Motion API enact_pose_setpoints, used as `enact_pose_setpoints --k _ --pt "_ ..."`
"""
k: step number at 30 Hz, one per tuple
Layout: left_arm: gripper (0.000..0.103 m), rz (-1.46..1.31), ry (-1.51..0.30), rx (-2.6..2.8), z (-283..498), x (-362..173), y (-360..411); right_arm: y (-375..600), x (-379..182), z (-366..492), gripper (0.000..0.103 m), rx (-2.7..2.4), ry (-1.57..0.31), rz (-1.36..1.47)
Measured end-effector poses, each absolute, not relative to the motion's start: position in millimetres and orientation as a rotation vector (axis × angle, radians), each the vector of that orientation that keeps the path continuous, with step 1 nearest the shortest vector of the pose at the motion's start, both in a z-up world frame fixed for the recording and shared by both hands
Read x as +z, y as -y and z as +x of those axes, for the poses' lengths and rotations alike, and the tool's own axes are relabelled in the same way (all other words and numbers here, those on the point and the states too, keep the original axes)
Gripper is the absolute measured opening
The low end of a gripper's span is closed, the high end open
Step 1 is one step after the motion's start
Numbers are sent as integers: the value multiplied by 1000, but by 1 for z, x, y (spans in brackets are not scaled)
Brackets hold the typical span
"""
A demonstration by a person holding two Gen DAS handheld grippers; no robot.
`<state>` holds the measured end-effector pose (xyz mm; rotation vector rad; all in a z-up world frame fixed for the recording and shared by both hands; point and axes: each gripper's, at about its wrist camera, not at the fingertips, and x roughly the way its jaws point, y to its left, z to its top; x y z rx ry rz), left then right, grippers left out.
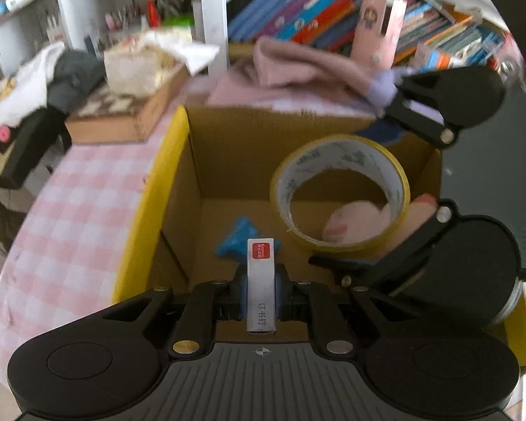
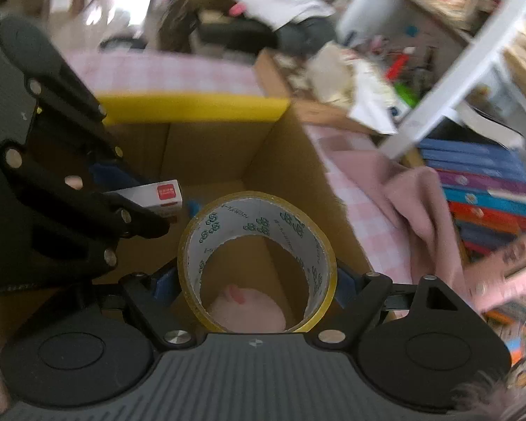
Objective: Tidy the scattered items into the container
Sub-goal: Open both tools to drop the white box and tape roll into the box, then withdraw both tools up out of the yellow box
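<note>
Left wrist view: your left gripper (image 1: 261, 289) pinches a staple box (image 1: 261, 280) over the cardboard box (image 1: 150, 189) while your right gripper (image 2: 257, 277) clamps a tape roll (image 2: 257, 259) above it, both angled down for dropping inside.

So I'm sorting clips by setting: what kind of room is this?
Probably a home study corner: a row of books, a pink checked tablecloth, and cluttered white shelving.
</note>
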<state>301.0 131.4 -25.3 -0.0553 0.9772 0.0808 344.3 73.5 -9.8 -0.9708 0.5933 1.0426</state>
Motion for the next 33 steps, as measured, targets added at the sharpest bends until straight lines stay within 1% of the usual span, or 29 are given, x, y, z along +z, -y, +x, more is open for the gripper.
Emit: enact_pose_setpoints --k 3,8,9,10,11,12,13,15,17,19,20,21,22,23,24,29,33 --pt "14 -39 -1008 90 307 -33 -131 -83 -21 350 84 1073 -625 -1044" --pt "14 -35 -1026 93 312 -34 -132 -89 -34 361 83 1087 -672 -1091" --pt "18 -42 -1031 99 313 -34 -132 -90 -37 363 83 1089 -683 -1090" --pt "18 -48 -1034 101 314 -34 -132 -90 -38 364 83 1090 -694 -1090" --pt "20 -51 -1038 98 315 -34 -131 -90 -38 365 83 1092 -699 -1087" --pt "26 -49 -1039 98 315 -34 -130 -89 -37 365 83 1097 -694 -1081" --pt "29 -46 -1037 103 315 -34 -129 -88 -36 364 83 1098 -687 -1079" --pt "40 -37 -1018 117 313 -31 -128 -85 -36 363 84 1093 -669 -1080" --pt "41 -48 -1000 116 310 -26 -128 -80 -33 362 86 1090 -657 -1065" --pt "44 -58 -982 115 306 -19 -128 -75 -27 358 90 1079 -627 -1041" --pt "48 -55 -969 117 303 -15 -127 -72 -23 356 90 1075 -613 -1029" --pt "55 -47 -953 123 299 -11 -126 -68 -19 353 91 1073 -600 -1017" --pt "59 -34 -935 133 295 -6 -124 -64 -14 350 91 1073 -589 -1003" --pt "68 -21 -914 143 290 -1 -123 -60 -9 348 91 1073 -581 -988" --pt "72 -15 -895 145 285 4 -123 -55 -4 344 92 1073 -570 -969" --pt "75 -10 -811 127 257 28 -118 -31 24 325 93 1063 -507 -858" --pt "79 -4 -750 130 232 44 -114 -16 45 304 93 1036 -450 -798"
